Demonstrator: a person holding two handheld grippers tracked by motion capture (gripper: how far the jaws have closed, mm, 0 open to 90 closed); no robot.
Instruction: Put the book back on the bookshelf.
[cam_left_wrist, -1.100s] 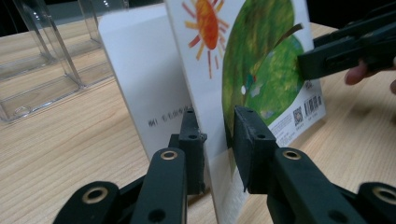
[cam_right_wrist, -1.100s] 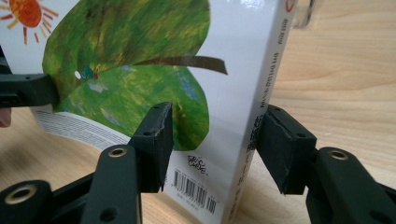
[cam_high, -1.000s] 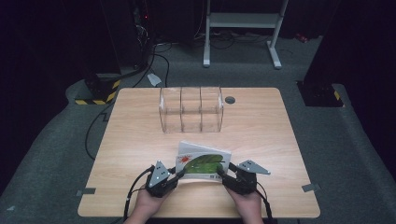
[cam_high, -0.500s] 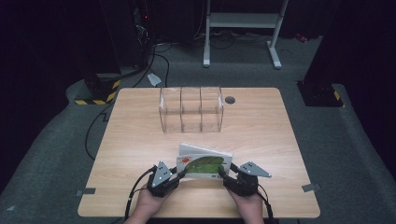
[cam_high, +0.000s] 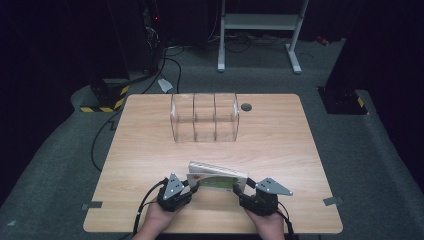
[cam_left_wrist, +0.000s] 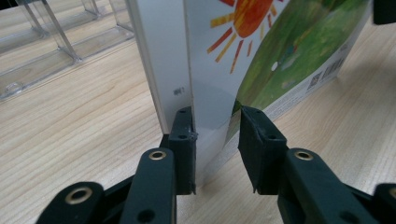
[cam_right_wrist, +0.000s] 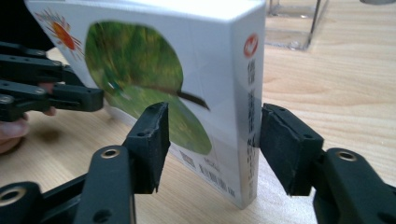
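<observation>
Book standing at the table's near edge, a gripper at each end.
On the table (cam_high: 150, 150), your book (cam_high: 218, 177) looks stiff, glossy, slippery: grip spine and fore-edge squarely. Left gripper (cam_left_wrist: 215, 135) and right gripper (cam_right_wrist: 212, 140) have just been opening, jaws slack around it.

Book standing on edge at the near side of the table

The book (cam_high: 218, 179) is thin, with a white spine bearing a red mark, and a cover showing an orange sun over green; it stands on its long edge, leaning slightly, well short of the clear organizer.
</observation>
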